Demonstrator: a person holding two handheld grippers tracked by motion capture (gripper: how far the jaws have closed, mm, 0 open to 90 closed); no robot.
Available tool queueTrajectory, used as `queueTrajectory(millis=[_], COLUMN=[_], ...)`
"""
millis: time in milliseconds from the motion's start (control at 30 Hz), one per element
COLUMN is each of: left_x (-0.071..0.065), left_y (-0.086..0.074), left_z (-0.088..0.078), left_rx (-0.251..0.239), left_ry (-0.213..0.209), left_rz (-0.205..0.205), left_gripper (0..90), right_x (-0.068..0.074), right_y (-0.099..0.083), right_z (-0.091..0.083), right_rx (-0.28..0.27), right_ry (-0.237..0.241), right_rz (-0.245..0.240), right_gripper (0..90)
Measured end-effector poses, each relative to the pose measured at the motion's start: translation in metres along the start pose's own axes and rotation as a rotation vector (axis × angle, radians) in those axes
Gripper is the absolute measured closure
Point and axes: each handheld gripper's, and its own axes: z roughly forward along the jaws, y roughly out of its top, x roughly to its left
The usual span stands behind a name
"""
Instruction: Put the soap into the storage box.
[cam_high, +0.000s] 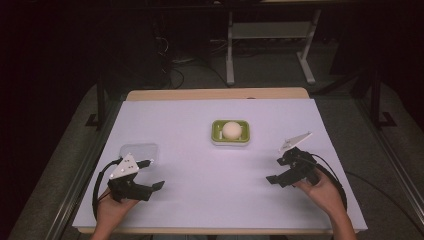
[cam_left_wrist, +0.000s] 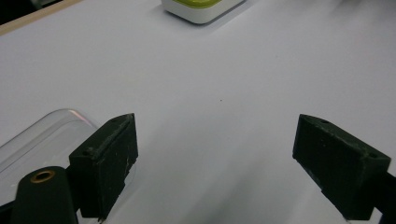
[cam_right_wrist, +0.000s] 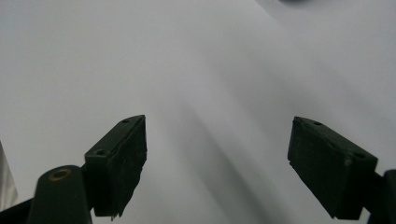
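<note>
A: Describe the work surface and the room.

B: The table (cam_high: 200, 200) carries a white sheet; a wooden edge shows at the far side. Beyond it lie a dark grey floor, cables and a pale metal stand (cam_high: 270, 45). The room is dark.

A: Identify the item and its location.

B: A green container (cam_high: 230, 132) with a white rim sits on the sheet at mid-table, towards the far side. A round cream ball (cam_high: 231, 130) rests inside it. The left gripper view shows a corner of the container at the top edge.

A: State of the left gripper (cam_high: 152, 175)?

B: Held low at the near left, jaws spread wide, nothing between them. A clear plastic lid (cam_high: 139, 151) lies flat just beside it.

A: State of the right gripper (cam_high: 276, 170)?

B: Held at the near right, jaws likewise spread wide over bare sheet. Both grippers are well apart from the container.
</note>
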Motion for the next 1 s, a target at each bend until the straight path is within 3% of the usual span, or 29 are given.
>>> queueTrajectory(millis=[533, 767, 1000], left_x=[-0.001, -0.002, -0.001], left_y=[0.001, -0.001, -0.003], left_z=[0.004, 0.003, 0.004], left_rx=[0.012, 0.014, 0.032], left_ry=[-0.005, -0.006, -0.004], left_rz=[0.017, 0.016, 0.015], left_gripper=[13.7, 13.7, 13.7], right_x=[0.012, 0.020, 0.030], right_y=[-0.031, -0.044, -0.050], right_z=[-0.006, -0.014, -0.014], right_rx=[-0.018, -0.053, -0.056], right_ry=[0.003, -0.008, -0.018], right_rz=[0.024, 0.036, 0.021], right_gripper=[18.6, 18.8, 18.8])
